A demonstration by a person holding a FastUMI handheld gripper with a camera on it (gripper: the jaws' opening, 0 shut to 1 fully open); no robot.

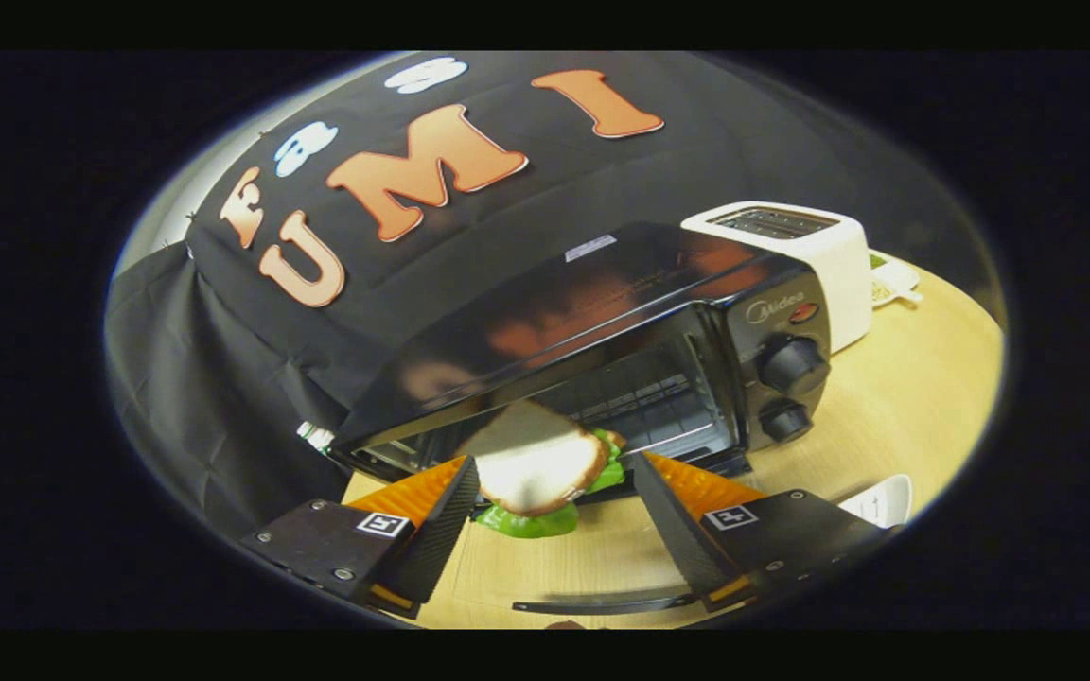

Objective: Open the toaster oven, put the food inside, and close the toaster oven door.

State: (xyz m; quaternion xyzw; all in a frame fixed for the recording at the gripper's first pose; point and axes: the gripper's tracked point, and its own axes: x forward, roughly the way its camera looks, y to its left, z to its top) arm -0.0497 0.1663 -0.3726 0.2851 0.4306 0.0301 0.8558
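Observation:
The black toaster oven (602,322) stands on the wooden table (905,397) with its glass door folded down toward me; the door handle (602,602) lies below my fingers. A toy sandwich (540,463) of white bread and green lettuce stands tilted on edge at the oven's mouth, partly under its top front edge. My gripper (554,463) holds it from both sides: the left finger (450,515) presses on the bread and the right finger (663,511) meets the lettuce edge. The wire rack (659,407) shows inside, beyond the sandwich.
A white slot toaster (791,251) stands right behind the oven, with a white and green packet (890,279) beyond it. A white object (886,497) lies by my right finger. The oven's two knobs (791,364) face me. Black cloth hangs on the left.

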